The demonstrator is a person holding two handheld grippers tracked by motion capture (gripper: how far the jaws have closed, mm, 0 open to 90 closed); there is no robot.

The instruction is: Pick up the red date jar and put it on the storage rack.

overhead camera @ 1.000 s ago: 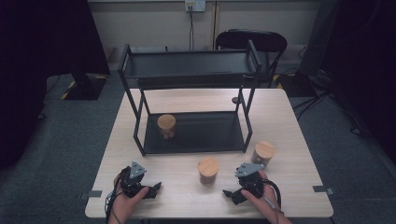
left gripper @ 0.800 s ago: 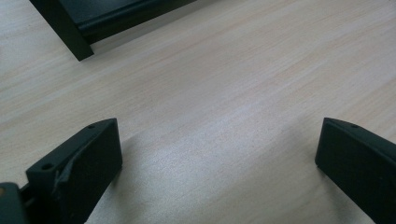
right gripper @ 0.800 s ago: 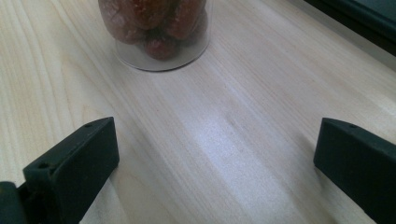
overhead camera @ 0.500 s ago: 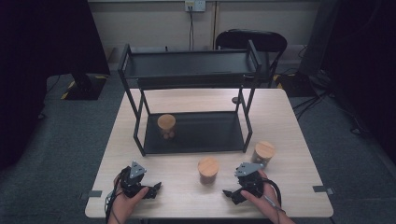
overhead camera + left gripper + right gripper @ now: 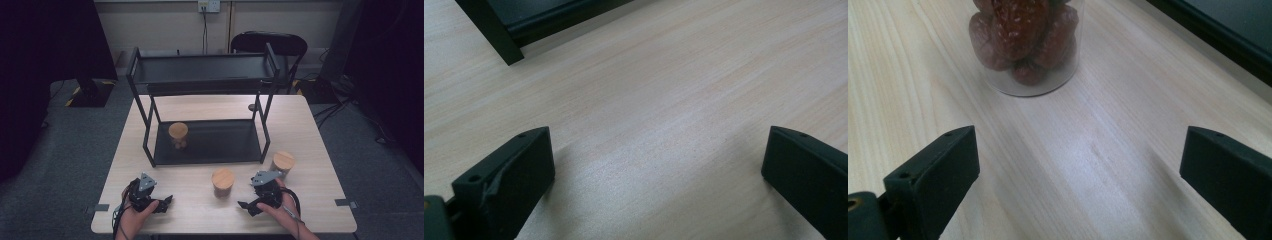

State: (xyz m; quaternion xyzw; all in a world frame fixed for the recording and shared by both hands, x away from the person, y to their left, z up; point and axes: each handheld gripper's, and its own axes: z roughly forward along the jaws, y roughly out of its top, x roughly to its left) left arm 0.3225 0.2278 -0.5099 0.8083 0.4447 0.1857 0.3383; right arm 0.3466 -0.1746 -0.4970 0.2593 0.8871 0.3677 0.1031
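Three clear jars with round wooden lids are out. One jar (image 5: 178, 135) stands on the lower shelf of a black rack (image 5: 200, 75), one (image 5: 223, 182) at the table's front middle, one (image 5: 282, 164) to the right. My right gripper (image 5: 246, 207) lies on the table just right of the middle jar and points at it. That jar (image 5: 1025, 45) holds reddish-brown dried fruit and stands ahead of the right gripper (image 5: 1078, 165). The jaws are open and have just been closing a little, with nothing between them. My left gripper (image 5: 166, 203) rests at the front left, open over bare wood (image 5: 659, 165).
The rack stands on the far half of the wooden table (image 5: 310, 135); its front left leg (image 5: 494, 35) is close ahead of the left gripper. Behind the table is a black chair (image 5: 270, 42). A dark stand (image 5: 90, 90) is on the floor at the left.
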